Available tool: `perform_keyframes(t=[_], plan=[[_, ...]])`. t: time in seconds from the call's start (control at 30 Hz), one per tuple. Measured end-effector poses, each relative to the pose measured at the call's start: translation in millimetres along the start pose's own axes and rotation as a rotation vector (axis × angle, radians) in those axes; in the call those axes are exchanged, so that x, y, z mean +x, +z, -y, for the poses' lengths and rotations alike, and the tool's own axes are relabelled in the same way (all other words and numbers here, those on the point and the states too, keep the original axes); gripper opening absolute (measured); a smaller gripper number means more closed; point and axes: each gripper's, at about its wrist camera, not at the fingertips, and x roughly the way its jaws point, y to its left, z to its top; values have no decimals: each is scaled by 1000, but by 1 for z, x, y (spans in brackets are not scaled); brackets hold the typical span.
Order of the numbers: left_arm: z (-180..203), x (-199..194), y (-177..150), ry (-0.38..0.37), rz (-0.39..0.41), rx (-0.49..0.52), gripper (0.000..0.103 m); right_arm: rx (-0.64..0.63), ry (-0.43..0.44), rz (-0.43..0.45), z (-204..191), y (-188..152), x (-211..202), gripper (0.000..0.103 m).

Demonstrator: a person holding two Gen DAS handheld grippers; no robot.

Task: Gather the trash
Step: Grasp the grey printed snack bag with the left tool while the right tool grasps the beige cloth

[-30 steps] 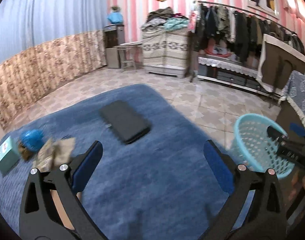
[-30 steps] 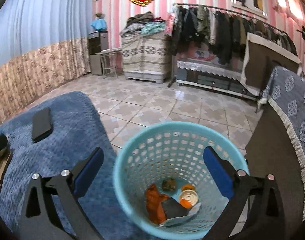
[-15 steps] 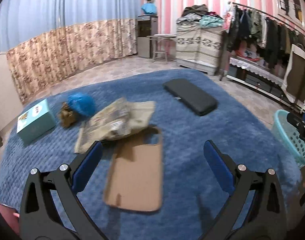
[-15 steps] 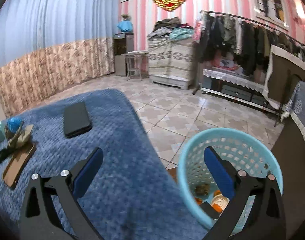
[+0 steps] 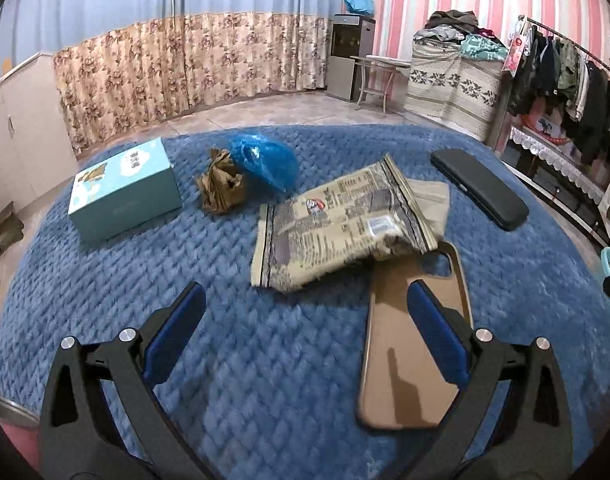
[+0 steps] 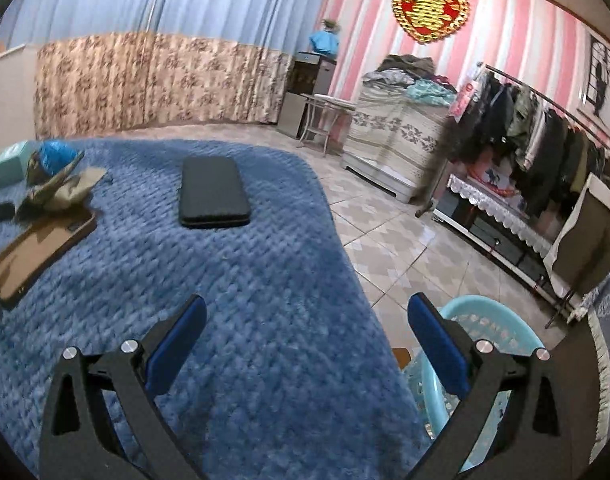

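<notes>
On the blue quilted surface point(image 5: 265, 360) lie a printed snack bag point(image 5: 341, 224), a crumpled brown paper point(image 5: 221, 184) and a blue plastic bag point(image 5: 265, 160). My left gripper point(image 5: 305, 320) is open and empty, hovering just in front of the snack bag. My right gripper point(image 6: 305, 328) is open and empty above the surface's right edge, beside the light blue trash basket point(image 6: 493, 332) on the floor. The trash pile shows far left in the right wrist view point(image 6: 57, 184).
A tan phone case point(image 5: 417, 344) lies under my left gripper's right finger. A black phone point(image 5: 479, 188) and a teal box point(image 5: 125, 192) also lie on the surface. A clothes rack point(image 6: 545, 140) and tiled floor point(image 6: 405, 240) are to the right.
My left gripper has swung left from the black phone toward the trash pile and come closer to the snack bag. My right gripper has moved left from over the basket to over the blue surface.
</notes>
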Motion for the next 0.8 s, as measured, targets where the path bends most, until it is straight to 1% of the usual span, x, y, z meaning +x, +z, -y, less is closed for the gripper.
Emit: perform_keyframes(t=[0.1, 0.13, 0.17, 0.2, 0.23, 0.3, 0.33, 0.4, 0.43, 0.5, 0.6, 0.7, 0.77, 0.8], plan=[[5, 6, 8, -1, 14, 34, 97, -2, 19, -14, -4, -1, 3, 98], [8, 11, 12, -20, 17, 38, 97, 0, 24, -18, -4, -1, 4, 98], [9, 16, 13, -39, 9, 38, 94, 1, 26, -22, -5, -2, 6, 98], [11, 20, 14, -54, -5, 41, 86, 3, 29, -26, -5, -2, 6, 98], [14, 27, 15, -76, -36, 56, 81, 5, 31, -30, -6, -2, 8, 98], [18, 38, 16, -97, -83, 84, 52, 8, 36, -35, -7, -2, 10, 98], [17, 41, 16, -109, -95, 85, 45, 6, 39, -37, -9, -3, 11, 98], [10, 40, 17, -140, -90, 52, 21, -1, 44, -41, -12, -3, 12, 98], [6, 38, 17, -147, -84, 39, 15, -5, 48, -44, -14, -3, 12, 98], [-4, 28, 17, -138, -56, 19, 13, -10, 59, -48, -18, -4, 11, 98], [-17, 17, 14, -100, -17, 17, 8, -3, 87, -51, -22, -3, 9, 98], [-35, 2, 10, -40, 29, 10, 5, 25, 128, -56, -24, 1, 9, 98], [-45, -6, 9, -2, 51, 1, 5, 48, 154, -56, -27, 8, 12, 98], [-53, -8, 7, 11, 61, -20, 5, 57, 164, -58, -30, 11, 13, 98]])
